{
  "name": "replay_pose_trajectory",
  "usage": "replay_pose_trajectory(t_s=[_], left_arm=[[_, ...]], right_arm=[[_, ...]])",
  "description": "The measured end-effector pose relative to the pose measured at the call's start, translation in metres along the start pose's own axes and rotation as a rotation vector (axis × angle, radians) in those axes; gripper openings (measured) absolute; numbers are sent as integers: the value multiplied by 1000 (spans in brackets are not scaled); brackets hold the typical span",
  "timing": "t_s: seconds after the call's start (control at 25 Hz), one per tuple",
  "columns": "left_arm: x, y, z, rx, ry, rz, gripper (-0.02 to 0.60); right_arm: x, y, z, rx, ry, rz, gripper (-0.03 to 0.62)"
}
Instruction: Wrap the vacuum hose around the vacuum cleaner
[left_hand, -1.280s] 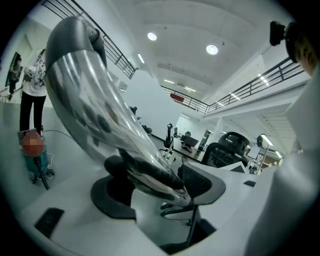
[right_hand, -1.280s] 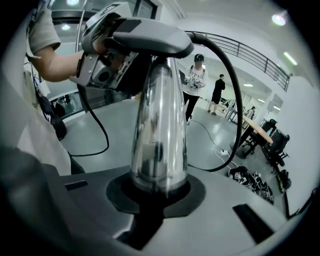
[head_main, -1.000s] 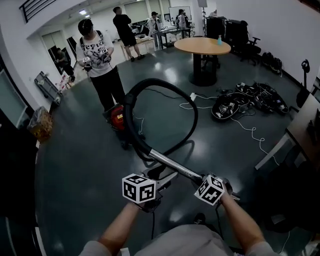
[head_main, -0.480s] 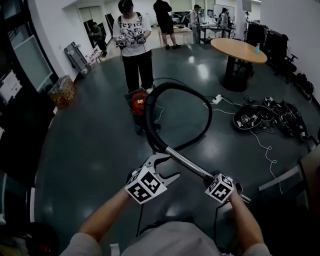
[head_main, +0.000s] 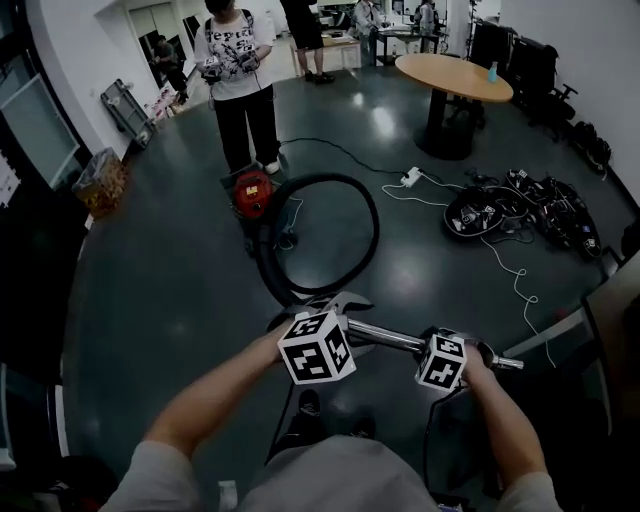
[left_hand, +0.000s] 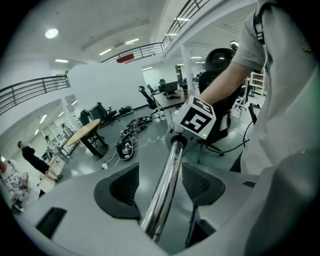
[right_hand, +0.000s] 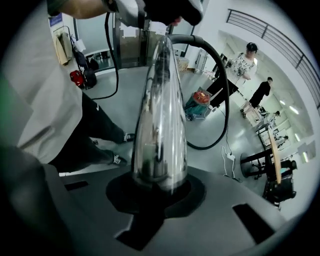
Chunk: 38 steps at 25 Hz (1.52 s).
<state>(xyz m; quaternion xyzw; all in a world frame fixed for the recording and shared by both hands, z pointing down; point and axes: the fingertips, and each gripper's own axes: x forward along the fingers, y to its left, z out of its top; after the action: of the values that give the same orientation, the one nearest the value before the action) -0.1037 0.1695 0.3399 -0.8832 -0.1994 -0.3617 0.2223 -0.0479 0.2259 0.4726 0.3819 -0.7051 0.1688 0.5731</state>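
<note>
Head cam steep down; L gripper (head_main: 340, 305), R gripper (head_main: 465, 355) cams close, share tube (head_main: 390, 338).

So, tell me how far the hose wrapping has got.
Nothing wrapped yet: the hose stands in an open loop beside the vacuum cleaner. In hand: right gripper clamps the metal tube; left gripper open around it. Left: winding the hose round the cleaner.
</note>
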Motion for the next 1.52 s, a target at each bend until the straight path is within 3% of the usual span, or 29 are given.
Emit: replay_pose_trajectory(t_s=[0.08,0.2,0.4,0.6,0.8,0.84,1.0,1.28,1.52], left_arm=[[13,-5,4,29,18,-82,278],[31,-14,2,11,16,-216,278],[55,-30,-19,40,20,-405,278],[67,-38,-28,93,1,-529,278],[80,-38,-50,89,14,-538,254],[82,-36,-55,67,18,-535,197],[78,-28,-66,-40,8,-576,163],[67,-14,-95,-12,49,-574,155],[79,-15,-121,19,117,-561,153]], right_arm=[[-6,-1,-8,-37,52,7,56],[-14,0,-17,-84,118,33,55],[-22,-3,-11,-143,204,100,56],[-25,-12,6,-168,285,180,56],[-17,-18,19,-194,377,240,57],[-14,-18,21,-194,392,257,57],[-4,-11,32,-142,393,334,57],[15,-17,65,-71,324,279,64],[22,-28,86,-7,242,246,165]])
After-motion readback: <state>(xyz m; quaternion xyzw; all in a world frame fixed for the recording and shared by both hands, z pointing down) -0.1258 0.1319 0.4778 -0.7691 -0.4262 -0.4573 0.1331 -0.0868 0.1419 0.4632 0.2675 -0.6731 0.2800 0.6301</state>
